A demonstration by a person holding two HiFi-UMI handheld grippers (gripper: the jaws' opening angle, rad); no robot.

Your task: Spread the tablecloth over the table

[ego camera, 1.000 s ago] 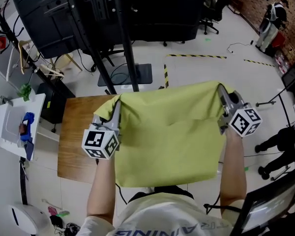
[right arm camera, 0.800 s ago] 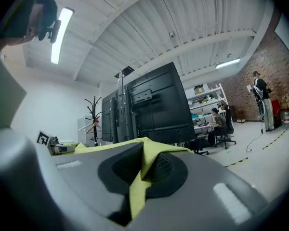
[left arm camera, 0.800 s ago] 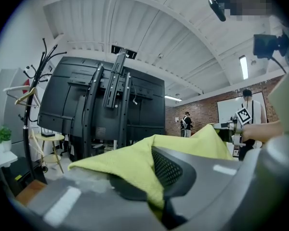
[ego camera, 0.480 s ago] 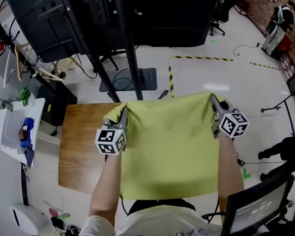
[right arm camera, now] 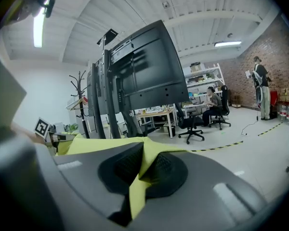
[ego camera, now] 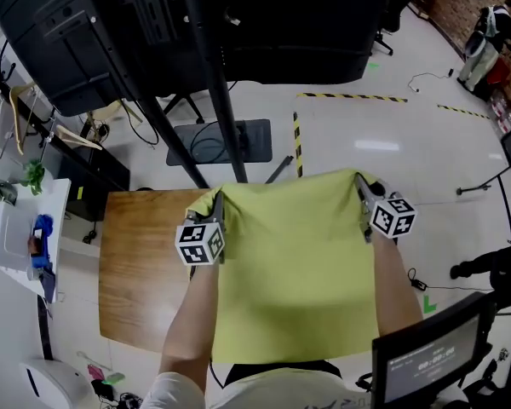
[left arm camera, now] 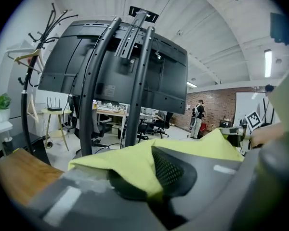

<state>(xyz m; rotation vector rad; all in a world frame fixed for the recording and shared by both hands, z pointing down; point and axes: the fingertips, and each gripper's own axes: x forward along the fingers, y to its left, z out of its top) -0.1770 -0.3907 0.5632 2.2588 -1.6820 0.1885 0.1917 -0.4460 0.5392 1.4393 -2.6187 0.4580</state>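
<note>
A yellow-green tablecloth hangs stretched between my two grippers above the wooden table. My left gripper is shut on the cloth's far left corner. My right gripper is shut on the far right corner. The cloth covers the table's right part, and its near edge hangs toward the person's body. Bare wood shows only to the left of the cloth. In each gripper view the cloth is pinched between the dark pads.
A large black screen on a dark stand rises just beyond the table's far edge. A white side table with small items sits at the left. A monitor stands at the lower right. People stand far off at the right.
Both grippers have come down and moved away from the body with the cloth, toward the table's far edge. The cloth hangs flatter over the table. Both grips are unchanged.
</note>
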